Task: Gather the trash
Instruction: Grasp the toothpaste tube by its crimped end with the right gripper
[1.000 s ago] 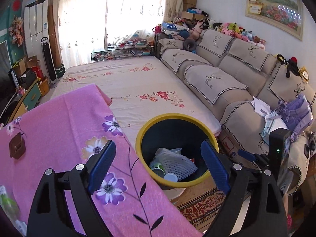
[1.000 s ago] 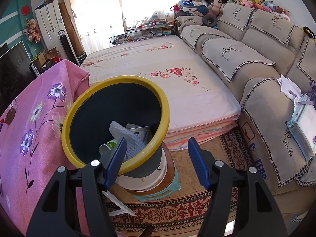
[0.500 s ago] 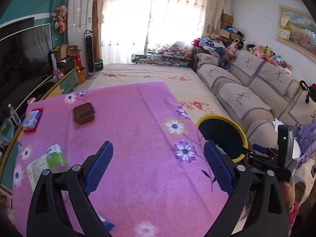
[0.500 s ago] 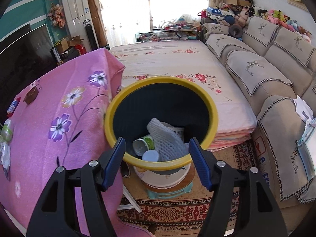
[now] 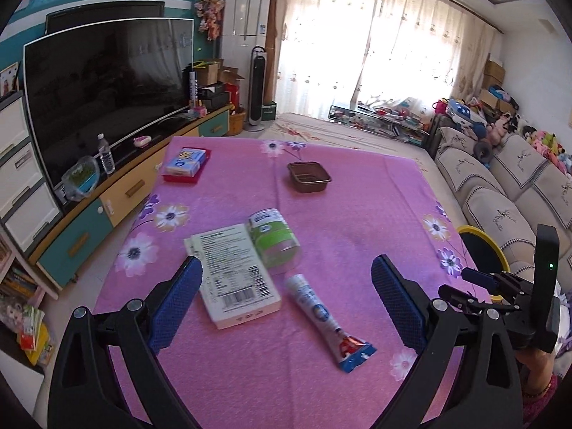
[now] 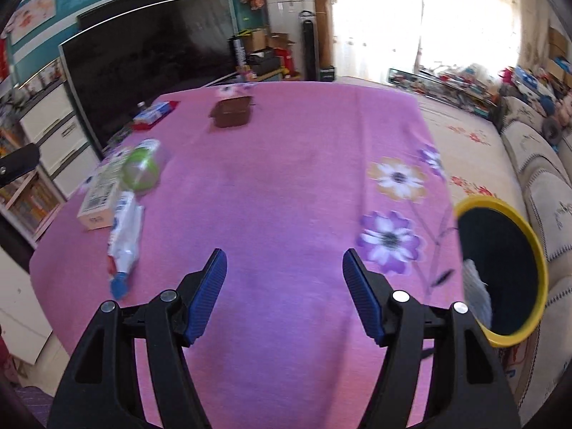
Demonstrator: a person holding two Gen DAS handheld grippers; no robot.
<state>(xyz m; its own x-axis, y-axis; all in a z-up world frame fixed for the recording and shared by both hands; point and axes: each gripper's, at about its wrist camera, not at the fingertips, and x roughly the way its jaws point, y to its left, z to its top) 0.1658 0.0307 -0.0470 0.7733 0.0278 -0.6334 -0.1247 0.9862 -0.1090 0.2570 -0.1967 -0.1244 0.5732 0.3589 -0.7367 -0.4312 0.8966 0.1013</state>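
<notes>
Left claw [image 5: 284,298] wide and empty, we judge the near toothpaste tube [image 5: 327,321] light, soft, slippery; we'd pinch its middle crosswise.

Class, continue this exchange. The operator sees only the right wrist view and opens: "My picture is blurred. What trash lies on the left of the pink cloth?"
Observer: A white box with its barcode label facing up, a green jar on its side beside it, and a tube.
Operator: Is there anything in the brown tray?
Observer: No, the brown tray looks empty.
Operator: What is the left gripper doing?
Observer: The left gripper is open above the box and the tube, and its pads touch nothing.
</notes>
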